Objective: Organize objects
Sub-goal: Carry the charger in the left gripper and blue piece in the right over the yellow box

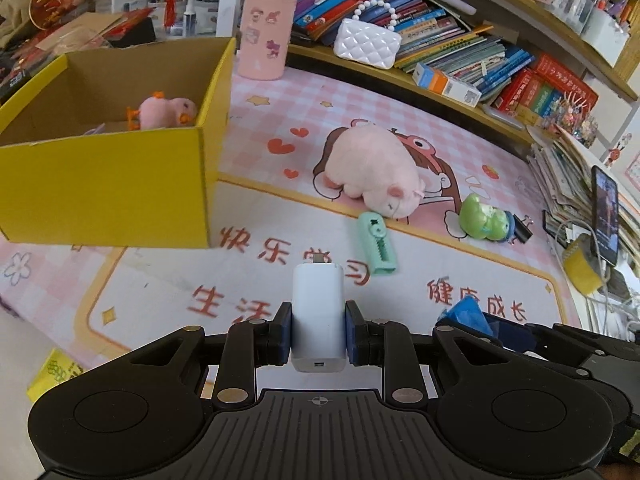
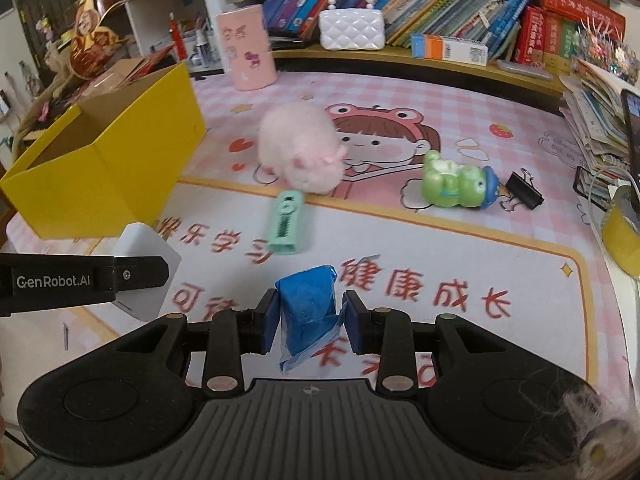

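Note:
My left gripper (image 1: 318, 332) is shut on a white charger block (image 1: 318, 312), held above the mat, right of and nearer than the yellow cardboard box (image 1: 100, 184). A small pink plush (image 1: 164, 112) lies inside that box. In the right wrist view my right gripper (image 2: 310, 320) is shut on a crumpled blue packet (image 2: 306, 308), with the left gripper's finger (image 2: 80, 280) and the charger (image 2: 148, 248) at its left. On the mat beyond lie a big pink plush (image 2: 300, 152), a mint-green cutter (image 2: 286, 220), a green frog figure (image 2: 452, 180) and a black binder clip (image 2: 524, 192).
A pink cylinder tin (image 2: 244, 52) and a white quilted purse (image 2: 352, 32) stand at the back by a shelf of books. At the right are stacked papers, a propped phone (image 1: 606, 216) and a yellow tape roll (image 2: 620, 236).

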Tool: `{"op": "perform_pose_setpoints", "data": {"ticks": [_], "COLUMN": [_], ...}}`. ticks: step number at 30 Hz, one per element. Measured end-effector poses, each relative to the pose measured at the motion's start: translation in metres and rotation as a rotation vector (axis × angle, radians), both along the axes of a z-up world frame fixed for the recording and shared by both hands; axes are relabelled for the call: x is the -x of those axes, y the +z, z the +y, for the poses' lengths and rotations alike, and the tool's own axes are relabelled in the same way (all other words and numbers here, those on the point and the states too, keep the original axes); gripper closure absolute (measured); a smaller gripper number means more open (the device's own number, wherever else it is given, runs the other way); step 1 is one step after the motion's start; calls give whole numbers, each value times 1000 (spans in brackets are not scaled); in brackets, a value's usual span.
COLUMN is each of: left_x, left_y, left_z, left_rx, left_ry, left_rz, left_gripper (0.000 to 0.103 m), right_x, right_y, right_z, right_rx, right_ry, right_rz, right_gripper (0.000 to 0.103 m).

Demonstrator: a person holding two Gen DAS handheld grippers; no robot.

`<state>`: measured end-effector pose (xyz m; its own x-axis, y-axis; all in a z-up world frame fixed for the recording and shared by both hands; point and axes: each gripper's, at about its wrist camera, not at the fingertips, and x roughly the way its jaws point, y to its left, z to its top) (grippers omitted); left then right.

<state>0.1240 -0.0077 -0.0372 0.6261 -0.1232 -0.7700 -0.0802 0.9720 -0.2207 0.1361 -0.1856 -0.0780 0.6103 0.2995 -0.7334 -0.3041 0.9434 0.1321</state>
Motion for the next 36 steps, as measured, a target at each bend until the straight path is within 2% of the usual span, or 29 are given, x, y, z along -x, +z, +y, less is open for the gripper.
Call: {"op": "perform_pose_setpoints", "data": {"ticks": [5,14,24,36], "left_x": [19,60,94,127], "left_y": [3,8,10,13], "left_z": [21,85,150,212], "left_rx": [10,19,36,20], "left_ry": [-37,-66,-41,5], "left_rz": [-12,-35,-49,-78], "left_gripper": [79,79,79,79], "right_x": [21,60,94,117], "right_y": [7,17,15,13], "right_z": [24,82,151,214], "right_rx": [9,35,50,15], "right_ry": [-22,-31,6,47], "right_rz": [-18,-39,-45,-46], "right_gripper": [71,71,71,71]}}
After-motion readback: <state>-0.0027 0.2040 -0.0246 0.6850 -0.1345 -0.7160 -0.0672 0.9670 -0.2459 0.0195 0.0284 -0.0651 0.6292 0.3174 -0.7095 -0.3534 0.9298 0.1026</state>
